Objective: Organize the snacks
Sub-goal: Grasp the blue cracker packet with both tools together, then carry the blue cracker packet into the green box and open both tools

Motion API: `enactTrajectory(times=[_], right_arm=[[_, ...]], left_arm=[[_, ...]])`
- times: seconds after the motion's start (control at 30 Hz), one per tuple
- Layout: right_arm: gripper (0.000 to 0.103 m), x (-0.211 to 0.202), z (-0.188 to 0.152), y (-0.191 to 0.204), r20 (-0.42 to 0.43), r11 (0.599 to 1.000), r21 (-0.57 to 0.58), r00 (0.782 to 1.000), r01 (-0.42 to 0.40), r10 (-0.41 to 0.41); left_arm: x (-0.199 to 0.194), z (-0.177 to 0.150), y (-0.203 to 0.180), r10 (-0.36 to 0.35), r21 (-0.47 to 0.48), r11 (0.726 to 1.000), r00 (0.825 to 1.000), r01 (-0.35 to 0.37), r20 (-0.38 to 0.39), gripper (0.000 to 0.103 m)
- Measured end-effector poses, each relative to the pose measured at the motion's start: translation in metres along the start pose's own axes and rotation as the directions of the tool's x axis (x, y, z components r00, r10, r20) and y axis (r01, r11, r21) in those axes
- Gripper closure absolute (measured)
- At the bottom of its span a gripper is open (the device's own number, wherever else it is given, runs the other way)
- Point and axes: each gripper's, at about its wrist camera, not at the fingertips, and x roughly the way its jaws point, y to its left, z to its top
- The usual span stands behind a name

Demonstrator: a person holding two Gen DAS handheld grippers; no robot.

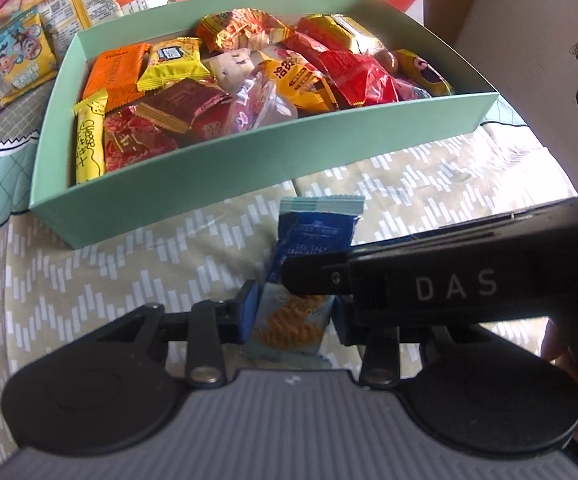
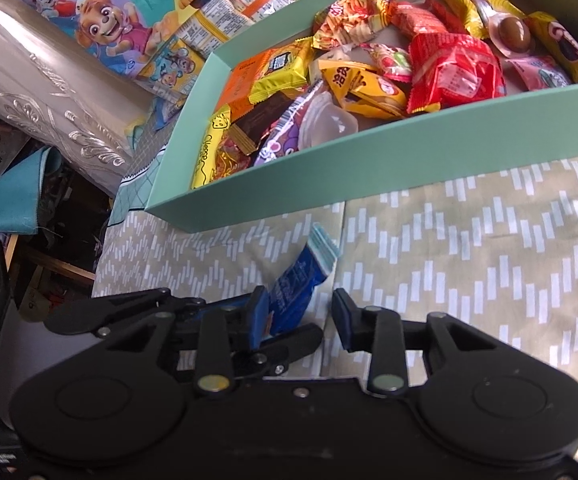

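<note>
The small blue-and-white foil snack packet stands upright between the left gripper's blue fingers, which pinch its lower part. The right gripper has its fingers spread; the packet touches only its left finger. Just beyond is the mint-green cardboard box full of wrapped snacks, on the beige patterned cloth.

We count one mint-green box, one blue snack packet outside it, and over a dozen wrapped snacks inside.
</note>
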Motion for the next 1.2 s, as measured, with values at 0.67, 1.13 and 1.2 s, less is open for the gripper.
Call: enactTrajectory(times=[0.67, 1.13, 1.2], right_arm=[[0.085, -0.043, -0.003, 0.025, 0.082, 0.992, -0.126, 0.997, -0.007, 0.017], [0.085, -0.096, 0.059, -0.006, 0.24, 0.996, -0.091, 0.971, 0.011, 0.011], [0.085, -0.097, 0.067, -0.009, 0.247, 0.996, -0.089, 0.969, 0.023, -0.001]], left_arm=[[-0.046, 0.01, -0.025, 0.043, -0.053, 0.998, 0.998, -0.041, 0.043, 0.068], [-0.045, 0.102, -0.06, 0.011, 0.021, 1.0, 0.991, -0.014, 0.136, 0.068], [-0.038, 0.112, -0.063, 0.01, 0.029, 0.999, 0.991, -0.014, 0.137, 0.068]])
